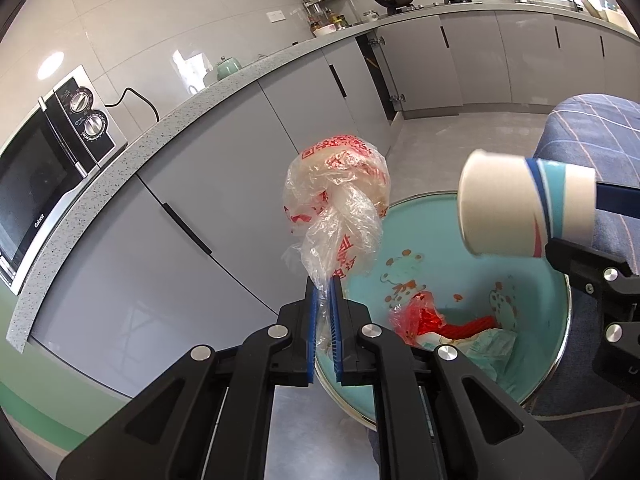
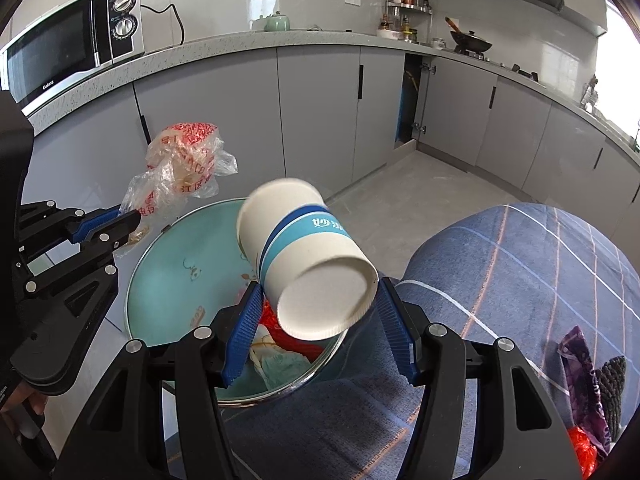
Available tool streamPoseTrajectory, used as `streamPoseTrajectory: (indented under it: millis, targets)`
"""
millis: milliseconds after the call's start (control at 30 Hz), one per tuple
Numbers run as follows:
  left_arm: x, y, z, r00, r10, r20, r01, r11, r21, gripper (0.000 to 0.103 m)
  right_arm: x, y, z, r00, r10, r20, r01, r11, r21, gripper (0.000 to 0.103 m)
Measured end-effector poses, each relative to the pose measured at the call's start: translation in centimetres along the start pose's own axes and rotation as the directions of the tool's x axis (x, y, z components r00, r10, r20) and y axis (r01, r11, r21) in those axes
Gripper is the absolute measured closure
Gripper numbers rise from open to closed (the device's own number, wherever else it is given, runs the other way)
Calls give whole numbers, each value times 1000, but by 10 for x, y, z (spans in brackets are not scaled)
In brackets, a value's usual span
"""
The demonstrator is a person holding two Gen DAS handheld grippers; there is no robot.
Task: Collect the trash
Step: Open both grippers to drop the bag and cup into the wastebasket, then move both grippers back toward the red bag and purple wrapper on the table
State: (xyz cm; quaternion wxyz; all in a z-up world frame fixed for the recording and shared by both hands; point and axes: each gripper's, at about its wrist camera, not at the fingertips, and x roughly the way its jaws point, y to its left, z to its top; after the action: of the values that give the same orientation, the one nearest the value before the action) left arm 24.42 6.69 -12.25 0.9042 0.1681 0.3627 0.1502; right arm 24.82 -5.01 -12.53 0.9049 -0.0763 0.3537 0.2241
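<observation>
My left gripper is shut on the tail of a clear plastic bag with red print, held up over the rim of a teal trash bin. The bag also shows in the right wrist view. My right gripper is shut on a white paper cup with a blue band, tilted above the bin. In the left wrist view the cup hangs over the bin's right side. Red plastic and crumpled paper lie inside the bin.
Grey kitchen cabinets run behind under a speckled counter with a microwave. A blue checked cloth covers the surface at right, with purple and red wrappers on it. One cabinet door stands open.
</observation>
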Motion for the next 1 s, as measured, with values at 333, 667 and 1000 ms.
streamPoseTrajectory:
  millis: [333, 667, 1000]
  targets:
    - [2, -1, -1, 1000, 4, -4, -4, 1000, 6, 81, 1, -4, -4, 1000, 5, -7, -4, 1000, 21, 45]
    - [0, 0, 0, 999, 45, 13, -45, 999, 2, 42, -7, -15, -10, 999, -37, 2, 37, 998, 55, 37]
    - [-1, -1, -1, 999, 48, 13, -48, 999, 7, 41, -13, -16, -14, 999, -45, 8, 45, 998, 49, 35]
